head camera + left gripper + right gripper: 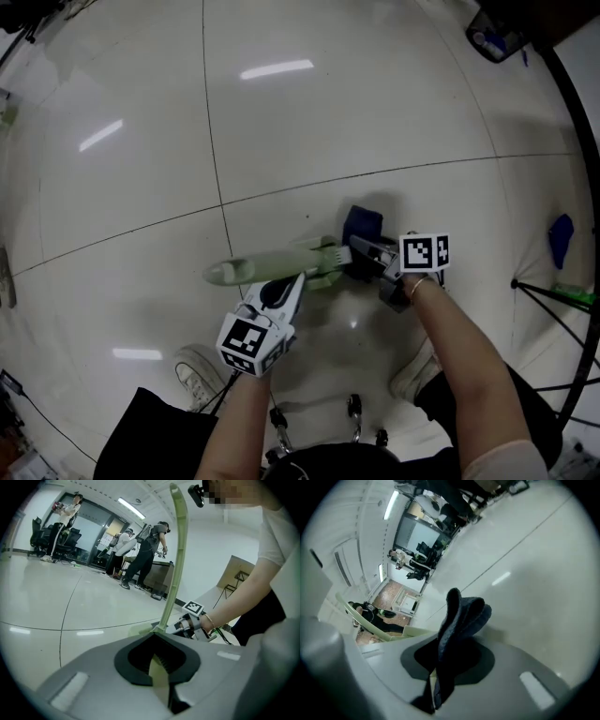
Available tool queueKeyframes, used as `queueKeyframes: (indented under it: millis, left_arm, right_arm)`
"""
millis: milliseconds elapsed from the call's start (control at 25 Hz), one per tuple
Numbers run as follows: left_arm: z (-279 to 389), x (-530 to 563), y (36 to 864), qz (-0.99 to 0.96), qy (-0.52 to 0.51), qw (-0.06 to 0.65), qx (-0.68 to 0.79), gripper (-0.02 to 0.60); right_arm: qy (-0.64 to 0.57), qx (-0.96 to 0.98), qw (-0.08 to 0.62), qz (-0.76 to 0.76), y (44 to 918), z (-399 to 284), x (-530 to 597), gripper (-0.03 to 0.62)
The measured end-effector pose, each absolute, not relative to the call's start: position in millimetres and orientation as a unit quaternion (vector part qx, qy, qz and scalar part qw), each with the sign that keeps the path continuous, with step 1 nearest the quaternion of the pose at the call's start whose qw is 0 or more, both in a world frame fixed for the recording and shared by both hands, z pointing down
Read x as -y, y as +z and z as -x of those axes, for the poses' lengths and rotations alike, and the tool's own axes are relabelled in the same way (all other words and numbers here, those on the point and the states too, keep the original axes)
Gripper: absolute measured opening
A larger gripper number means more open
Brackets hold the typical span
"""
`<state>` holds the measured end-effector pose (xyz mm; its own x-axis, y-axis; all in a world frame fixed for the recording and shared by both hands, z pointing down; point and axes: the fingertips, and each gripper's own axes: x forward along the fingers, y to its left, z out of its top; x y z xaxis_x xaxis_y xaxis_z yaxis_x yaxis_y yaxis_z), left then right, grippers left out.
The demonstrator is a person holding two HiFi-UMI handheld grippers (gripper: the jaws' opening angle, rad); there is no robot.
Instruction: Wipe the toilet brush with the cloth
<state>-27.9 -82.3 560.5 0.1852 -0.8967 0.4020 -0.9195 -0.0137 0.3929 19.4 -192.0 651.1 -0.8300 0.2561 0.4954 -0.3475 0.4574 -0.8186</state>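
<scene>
The left gripper (286, 291) has its jaws closed tight on the pale green toilet brush (272, 264), holding it clear of the tiled floor (141, 141), probably so the other tool can work along it. The right gripper (370, 255) pinches a folded dark blue cloth (362, 225) at the brush's right end. The brush's long axis runs left to right, and its free end points to the person's left, seemingly rising.

Glossy tiled floor (328, 112) is seen throughout, with ceiling lights reflected in it. A small blue object (561, 236) is laid at far right, near black stand legs (548, 292). Several people (140, 550) and office chairs (40, 531) are seen far back.
</scene>
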Motion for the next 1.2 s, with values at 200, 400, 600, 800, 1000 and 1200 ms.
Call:
queueKeyframes:
  millis: [200,400,600,800,1000,1200]
  left_arm:
    - [29,83,561,-0.711,0.008,0.295,0.638,0.006]
    - [29,83,561,-0.716,0.011,0.284,0.637,0.006]
    - [29,82,561,-0.712,0.007,0.289,0.64,0.006]
    - [27,80,562,-0.709,0.011,0.299,0.639,0.006]
    - [24,77,561,-0.708,0.014,0.301,0.639,0.006]
    - [23,79,560,-0.709,0.014,0.306,0.635,0.006]
  right_arm:
    - [0.55,0.766,0.332,0.005,670,-24,176,0.066]
    - [0.547,0.759,0.352,0.013,675,-45,154,0.066]
    - [0.475,0.765,0.43,0.063,673,-69,124,0.066]
    - [0.365,0.813,0.451,0.049,643,-65,163,0.066]
    - [0.26,0.89,0.368,0.075,571,18,217,0.066]
    - [0.196,0.895,0.321,0.239,532,90,176,0.066]
